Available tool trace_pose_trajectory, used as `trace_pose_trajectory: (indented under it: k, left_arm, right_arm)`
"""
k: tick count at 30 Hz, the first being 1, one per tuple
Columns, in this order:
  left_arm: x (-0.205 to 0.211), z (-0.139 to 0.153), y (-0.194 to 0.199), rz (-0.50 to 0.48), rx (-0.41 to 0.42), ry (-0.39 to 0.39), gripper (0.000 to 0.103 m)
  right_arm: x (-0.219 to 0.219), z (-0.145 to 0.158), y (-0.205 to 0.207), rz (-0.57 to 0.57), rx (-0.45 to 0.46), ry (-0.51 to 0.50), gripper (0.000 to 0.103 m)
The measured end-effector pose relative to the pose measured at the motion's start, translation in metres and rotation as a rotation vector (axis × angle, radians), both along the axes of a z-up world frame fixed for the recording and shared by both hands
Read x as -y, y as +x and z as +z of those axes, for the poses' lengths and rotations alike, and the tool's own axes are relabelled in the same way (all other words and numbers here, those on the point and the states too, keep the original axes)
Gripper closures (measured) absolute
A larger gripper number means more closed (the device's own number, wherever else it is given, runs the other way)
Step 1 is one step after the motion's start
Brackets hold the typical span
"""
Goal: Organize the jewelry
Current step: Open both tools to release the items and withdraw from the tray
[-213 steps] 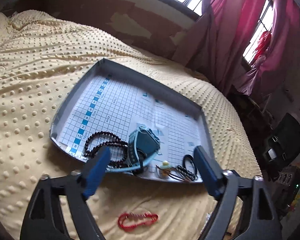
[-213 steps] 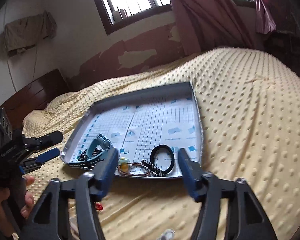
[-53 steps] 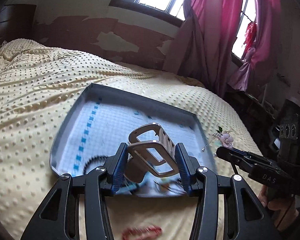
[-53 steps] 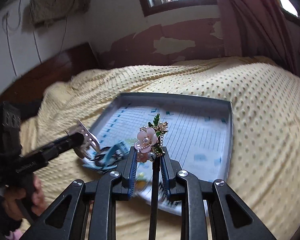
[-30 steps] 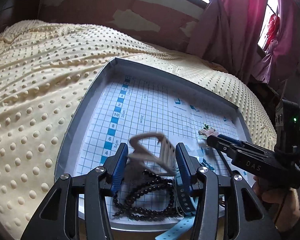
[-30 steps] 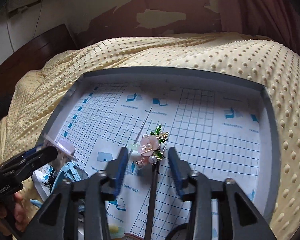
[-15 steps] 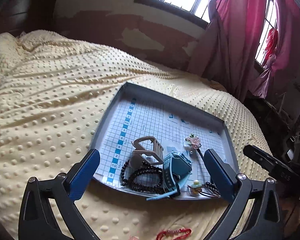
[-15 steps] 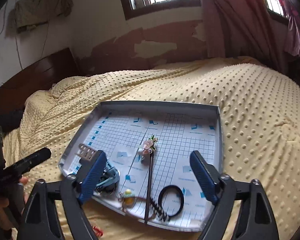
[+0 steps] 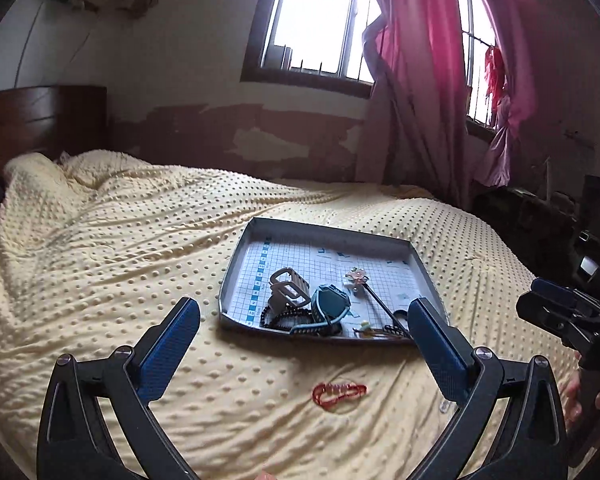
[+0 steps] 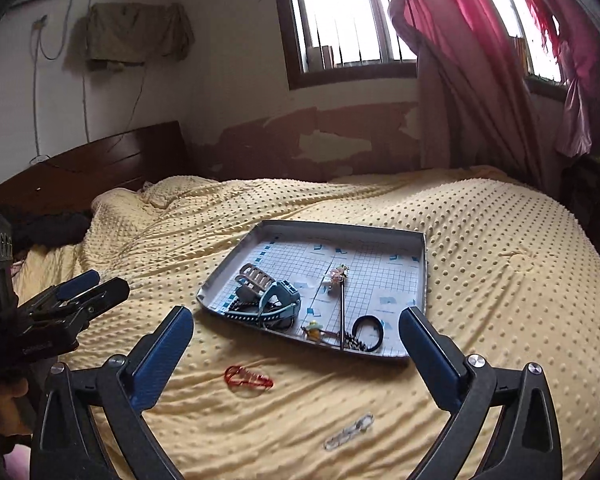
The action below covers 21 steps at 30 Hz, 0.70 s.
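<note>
A grey tray (image 9: 236, 268) (image 10: 423, 264) with grid paper lies on the yellow bedspread. In it are a beige hair claw (image 9: 286, 286) (image 10: 257, 276), a teal watch (image 9: 330, 304) (image 10: 280, 300), dark beads (image 9: 276, 318), a flower hairpin (image 9: 358, 277) (image 10: 338, 274) and a black hair tie (image 10: 367, 332). A red bracelet (image 9: 339, 391) (image 10: 247, 378) and a clear chain piece (image 10: 349, 431) lie on the bedspread in front of the tray. My left gripper (image 9: 304, 344) and right gripper (image 10: 296, 338) both hang open and empty, well back from the tray.
The bumpy yellow bedspread (image 9: 100, 260) covers the whole bed. A dark wooden headboard (image 10: 100, 160) stands at the left, a barred window (image 9: 320, 20) and pink curtains (image 9: 420, 80) behind. A hand (image 9: 576, 396) holds the other gripper at the right edge.
Both grippers have pulled further back and up from the tray, still open. Earlier the left let go of the hair claw and the right let go of the flower hairpin, both into the tray.
</note>
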<state>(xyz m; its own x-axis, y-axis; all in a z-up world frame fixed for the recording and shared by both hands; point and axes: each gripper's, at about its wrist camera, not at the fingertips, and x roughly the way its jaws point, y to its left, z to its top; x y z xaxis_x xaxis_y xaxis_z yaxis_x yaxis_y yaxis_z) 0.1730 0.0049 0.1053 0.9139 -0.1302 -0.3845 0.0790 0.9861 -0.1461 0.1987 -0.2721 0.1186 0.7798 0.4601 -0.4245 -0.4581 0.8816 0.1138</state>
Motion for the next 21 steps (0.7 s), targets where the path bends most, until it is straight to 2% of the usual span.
trace_pose_trajectory:
  k: [5, 11, 16, 21]
  left_arm:
    - [0.007, -0.005, -0.049, -0.012, 0.063, 0.026, 0.001]
    - [0.005, -0.012, -0.091, -0.003, 0.16, 0.043, 0.001]
    - [0.002, -0.019, -0.108, -0.018, 0.171, 0.021, 0.001]
    - [-0.001, -0.039, -0.124, -0.004, 0.181, -0.011, 0.001]
  right_arm:
    - [0.005, -0.006, -0.048, -0.062, 0.073, -0.036, 0.0]
    - [0.014, -0.021, -0.084, -0.096, 0.104, 0.001, 0.0]
    - [0.015, -0.036, -0.101, -0.119, 0.097, 0.009, 0.0]
    - [0.016, -0.051, -0.108, -0.147, 0.078, -0.011, 0.0]
